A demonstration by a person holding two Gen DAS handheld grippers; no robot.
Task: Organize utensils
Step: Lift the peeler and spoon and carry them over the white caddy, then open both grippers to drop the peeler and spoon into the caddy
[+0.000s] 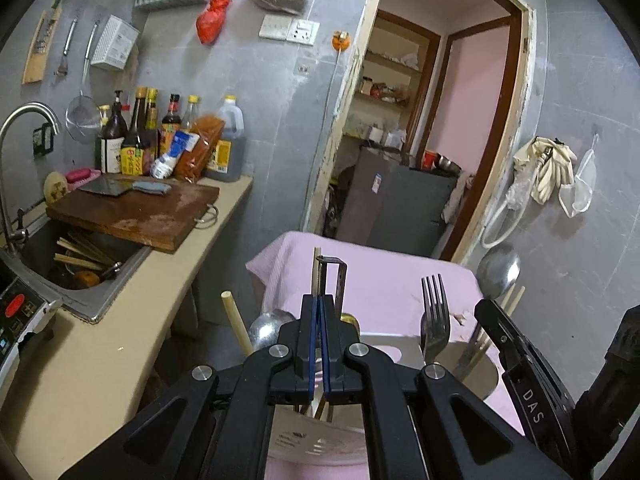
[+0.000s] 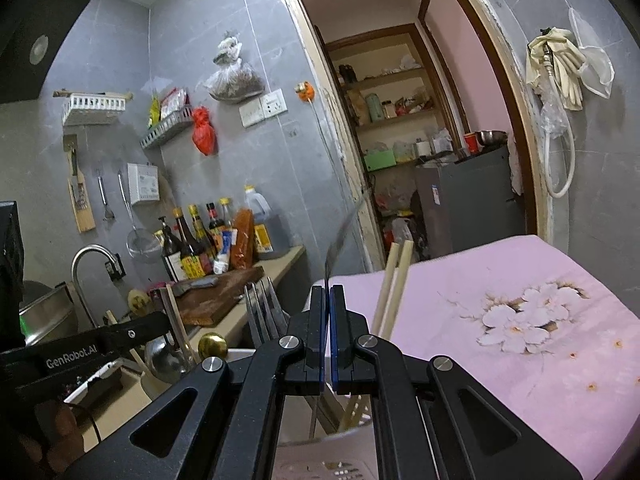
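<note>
A white utensil holder [image 1: 390,342] stands on a table with a pink cloth [image 1: 376,280]. It holds a fork [image 1: 435,320], a spoon [image 1: 267,330], a ladle [image 1: 498,272] and chopsticks [image 2: 396,280]. My left gripper [image 1: 320,300] hovers over the holder, shut on a pale chopstick [image 1: 316,268] that sticks up past its fingertips. A dark metal tool [image 1: 339,280] rises just to its right. My right gripper [image 2: 328,292] is shut on a thin metal utensil [image 2: 340,240] seen edge-on, like a blade, blurred at its top. Each gripper's black body shows at the edge of the other's view.
A beige counter [image 1: 120,340] runs along the left, with a sink [image 1: 80,264] holding chopsticks, a cutting board [image 1: 136,216] carrying a cleaver, and sauce bottles [image 1: 160,140]. An open doorway [image 1: 420,140] lies beyond the table. Gloves hang on the right wall [image 1: 548,168].
</note>
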